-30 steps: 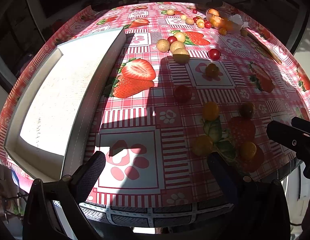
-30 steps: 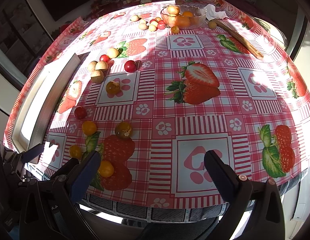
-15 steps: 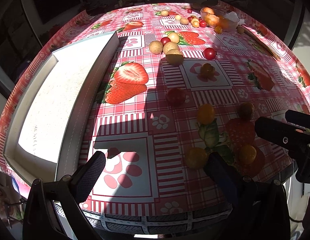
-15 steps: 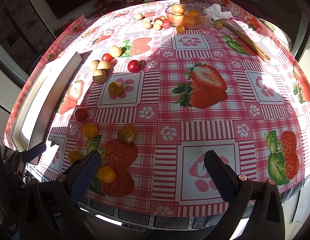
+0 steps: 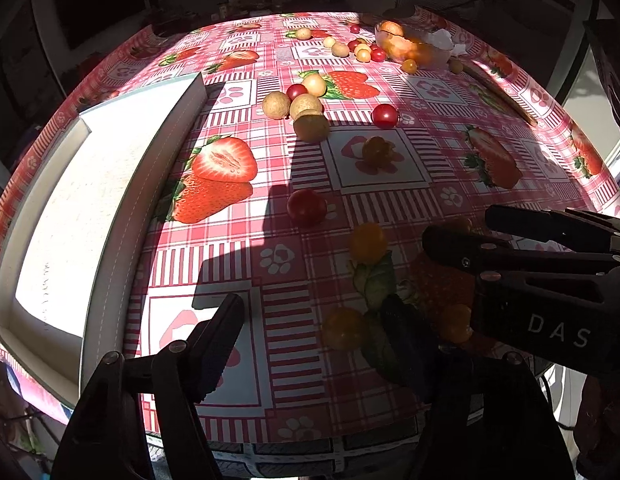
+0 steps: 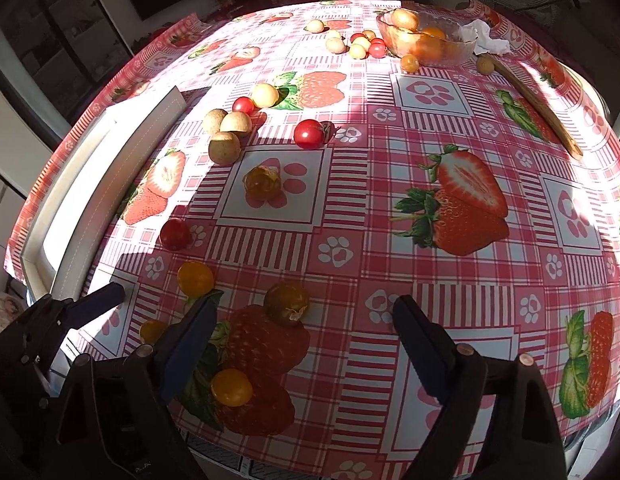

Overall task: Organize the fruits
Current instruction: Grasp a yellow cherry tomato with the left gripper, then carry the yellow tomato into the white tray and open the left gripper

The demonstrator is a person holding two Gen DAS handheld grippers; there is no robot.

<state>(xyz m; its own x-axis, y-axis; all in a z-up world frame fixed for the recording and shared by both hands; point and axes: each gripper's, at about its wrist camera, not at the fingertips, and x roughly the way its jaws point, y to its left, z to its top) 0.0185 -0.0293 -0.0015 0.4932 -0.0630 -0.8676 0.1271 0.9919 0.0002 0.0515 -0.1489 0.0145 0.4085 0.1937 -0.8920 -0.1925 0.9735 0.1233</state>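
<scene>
Small fruits lie scattered on the strawberry-print tablecloth. My left gripper [image 5: 316, 336] hangs over the near edge, its jaws closing with nothing pressed; a yellow fruit [image 5: 344, 328] lies just inside its right finger. My right gripper [image 6: 305, 344] is also closing on nothing. A yellow fruit [image 6: 231, 388] sits between its fingers near the left one, and a dark yellow-brown fruit [image 6: 286, 304] lies just ahead. Farther out are an orange fruit [image 6: 195, 278], a red tomato [image 6: 174, 234] and brown longans [image 6: 223, 148]. The right gripper [image 5: 458, 227] reaches in at the right of the left wrist view.
A white tray [image 5: 69, 208] lies along the table's left side. A glass bowl [image 6: 430, 40] with fruit stands at the far end, more small fruits beside it. A white tissue [image 6: 484, 38] and a wooden stick [image 6: 538, 108] lie at the far right.
Both grippers' jaws have narrowed from wide open. The right gripper has moved left, closer to the left gripper and over the near fruits.
</scene>
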